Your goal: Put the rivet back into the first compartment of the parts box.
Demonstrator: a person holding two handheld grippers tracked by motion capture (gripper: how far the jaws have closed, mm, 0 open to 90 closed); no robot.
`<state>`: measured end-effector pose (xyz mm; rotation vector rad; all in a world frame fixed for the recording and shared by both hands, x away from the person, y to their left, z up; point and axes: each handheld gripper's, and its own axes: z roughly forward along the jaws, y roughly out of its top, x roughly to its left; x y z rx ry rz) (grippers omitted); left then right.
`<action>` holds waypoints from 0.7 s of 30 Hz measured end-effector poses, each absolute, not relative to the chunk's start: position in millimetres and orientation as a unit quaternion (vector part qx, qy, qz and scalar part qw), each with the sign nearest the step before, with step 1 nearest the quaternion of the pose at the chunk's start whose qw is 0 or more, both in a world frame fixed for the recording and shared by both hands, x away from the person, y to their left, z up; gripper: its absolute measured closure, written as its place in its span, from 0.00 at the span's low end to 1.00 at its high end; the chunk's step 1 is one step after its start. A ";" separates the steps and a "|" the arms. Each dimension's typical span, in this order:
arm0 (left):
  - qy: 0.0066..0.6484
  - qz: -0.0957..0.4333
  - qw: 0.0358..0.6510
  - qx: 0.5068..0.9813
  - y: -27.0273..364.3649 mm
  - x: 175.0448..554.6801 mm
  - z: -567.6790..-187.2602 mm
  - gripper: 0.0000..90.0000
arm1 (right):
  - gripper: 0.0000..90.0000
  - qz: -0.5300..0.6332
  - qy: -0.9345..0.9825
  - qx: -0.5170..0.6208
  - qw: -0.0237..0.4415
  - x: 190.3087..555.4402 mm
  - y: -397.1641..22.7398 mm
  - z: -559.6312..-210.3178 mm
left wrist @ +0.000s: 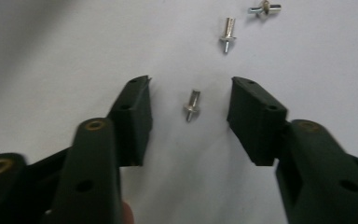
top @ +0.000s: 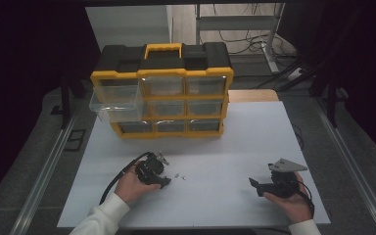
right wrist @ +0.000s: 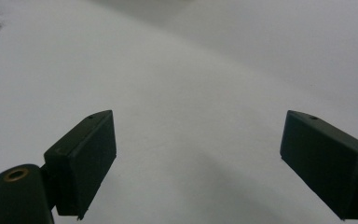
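I have the left gripper (left wrist: 191,100) low over the white table (top: 225,196), jaws spread about halfway and holding nothing, with one small metal pin (left wrist: 192,105) lying flat on the surface right between the two pads and touching neither. I judge this to be the pick-up step: the pin is lined up and the squeeze has not been made yet. The next move, as I see it, calls for settling the tips down to the table and closing evenly on the shaft, since a part this small and round could roll or pop out sideways. A second pin (left wrist: 227,33) lies a little beyond the jaws, and a third piece (left wrist: 263,8) just past that. My right gripper (right wrist: 198,140) rests well apart on the right side of the table, jaws wide and empty over bare surface. Farther back stands the yellow-and-black drawer box (top: 162,90), nine clear drawers in three rows. The top-left drawer (top: 115,102) is pulled out toward me; I cannot tell what it or the closed ones hold. I take that open drawer as the likely place for the pins.
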<state>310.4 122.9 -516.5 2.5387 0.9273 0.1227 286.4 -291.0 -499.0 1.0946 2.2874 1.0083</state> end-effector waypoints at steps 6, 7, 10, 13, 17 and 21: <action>0.328 0.031 0.217 0.919 126.7 313.7 -515.5 0.84 | 0.12 0.363 0.818 0.395 0.205 286.6 -291.8 -498.6; 0.332 0.029 0.224 0.916 127.6 314.1 -516.3 0.86 | 0.12 0.363 0.819 0.395 0.205 286.6 -291.9 -498.5; 0.330 0.024 0.230 0.915 128.3 314.8 -516.9 0.91 | 0.12 0.362 0.819 0.395 0.205 287.2 -292.1 -499.1; 0.329 0.019 0.235 0.914 130.2 315.5 -517.4 0.92 | 0.12 0.360 0.818 0.398 0.205 287.7 -292.7 -499.4; 0.326 0.023 0.235 0.915 130.2 314.6 -517.2 0.92 | 0.12 0.362 0.817 0.398 0.207 287.2 -293.3 -498.4; 0.327 0.018 0.239 0.914 133.1 314.6 -514.5 0.92 | 0.12 0.361 0.817 0.399 0.208 287.5 -293.5 -498.6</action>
